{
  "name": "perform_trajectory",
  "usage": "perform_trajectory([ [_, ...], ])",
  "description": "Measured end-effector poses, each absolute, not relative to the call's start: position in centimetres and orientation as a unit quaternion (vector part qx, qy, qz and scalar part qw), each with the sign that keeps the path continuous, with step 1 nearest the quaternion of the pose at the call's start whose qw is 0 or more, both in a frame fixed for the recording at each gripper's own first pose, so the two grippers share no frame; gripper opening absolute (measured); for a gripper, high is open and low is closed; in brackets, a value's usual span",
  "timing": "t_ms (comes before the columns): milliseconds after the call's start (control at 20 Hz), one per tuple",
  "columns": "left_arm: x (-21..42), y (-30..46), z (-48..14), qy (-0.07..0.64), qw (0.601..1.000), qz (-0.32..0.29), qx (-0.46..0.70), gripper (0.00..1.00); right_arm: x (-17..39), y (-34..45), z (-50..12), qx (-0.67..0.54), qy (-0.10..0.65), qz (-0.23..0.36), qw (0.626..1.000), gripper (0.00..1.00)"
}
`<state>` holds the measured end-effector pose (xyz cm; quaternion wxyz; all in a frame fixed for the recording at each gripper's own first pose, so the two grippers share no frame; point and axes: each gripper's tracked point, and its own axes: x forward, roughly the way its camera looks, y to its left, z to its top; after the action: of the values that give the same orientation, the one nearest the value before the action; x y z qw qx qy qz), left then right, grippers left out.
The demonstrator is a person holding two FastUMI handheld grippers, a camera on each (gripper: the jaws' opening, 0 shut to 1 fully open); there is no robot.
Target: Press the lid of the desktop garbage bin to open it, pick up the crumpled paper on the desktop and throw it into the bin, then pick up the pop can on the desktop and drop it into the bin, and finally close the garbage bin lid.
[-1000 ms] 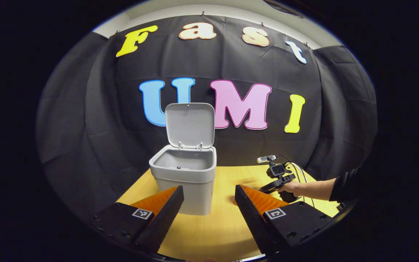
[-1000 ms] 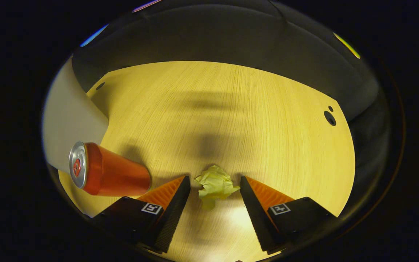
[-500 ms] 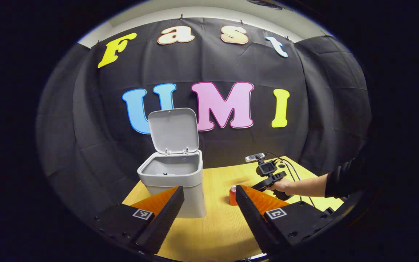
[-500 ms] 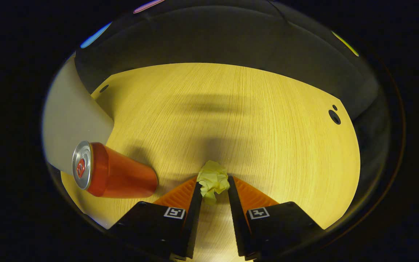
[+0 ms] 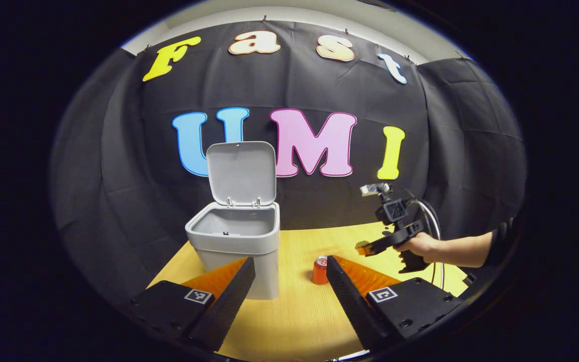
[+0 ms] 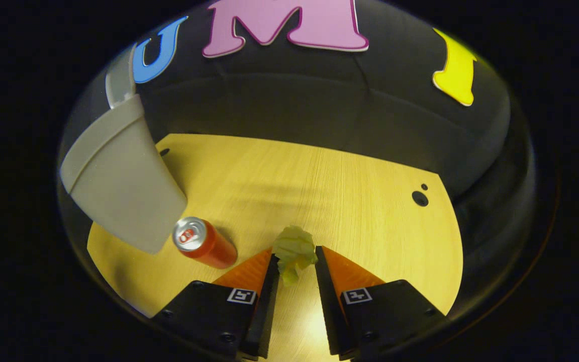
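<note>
Above the tabletop [image 6: 370, 201], right tongs [image 6: 293, 261] have risen, clenching the crumpled paper [image 6: 293, 249]; left tongs [image 5: 289, 266] stay released.

Demo booth: black cloth wall [image 5: 118, 166] behind bare wood desktop [image 6: 350, 201].

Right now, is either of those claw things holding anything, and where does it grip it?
The right gripper pinches the crumpled paper by its sides. The left gripper holds nothing.
</note>
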<state>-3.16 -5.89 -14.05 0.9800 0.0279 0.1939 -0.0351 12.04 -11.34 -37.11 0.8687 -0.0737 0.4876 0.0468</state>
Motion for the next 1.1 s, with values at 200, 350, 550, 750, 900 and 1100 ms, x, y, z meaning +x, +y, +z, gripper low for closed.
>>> perform_trajectory([
  [200, -2.7, -5.3, -14.6, 0.191, 0.981, -0.039, 0.015, 0.97, 13.3, -8.0, -29.5, -0.101, 0.437, 0.094, 0.889, 0.47],
  [350, -2.5, -4.3, -15.1, 0.191, 0.981, -0.029, 0.008, 0.97, 15.5, -2.6, -23.2, -0.102, 0.382, 0.150, 0.906, 0.47],
  [550, -3.4, -2.7, -15.8, 0.195, 0.981, -0.015, -0.004, 0.98, 18.3, 7.0, -17.2, -0.091, 0.325, 0.241, 0.910, 0.47],
  [750, -4.3, 0.4, -15.0, 0.186, 0.982, 0.018, 0.013, 0.98, 17.4, 15.1, -15.4, -0.095, 0.296, 0.320, 0.895, 0.47],
  [900, -5.6, 2.9, -14.6, 0.184, 0.981, 0.052, 0.014, 0.98, 17.4, 20.5, -18.1, -0.098, 0.310, 0.353, 0.877, 0.47],
  [1100, -7.2, 5.5, -14.5, 0.190, 0.977, 0.094, -0.001, 0.98, 16.6, 24.1, -20.8, -0.097, 0.334, 0.371, 0.861, 0.48],
])
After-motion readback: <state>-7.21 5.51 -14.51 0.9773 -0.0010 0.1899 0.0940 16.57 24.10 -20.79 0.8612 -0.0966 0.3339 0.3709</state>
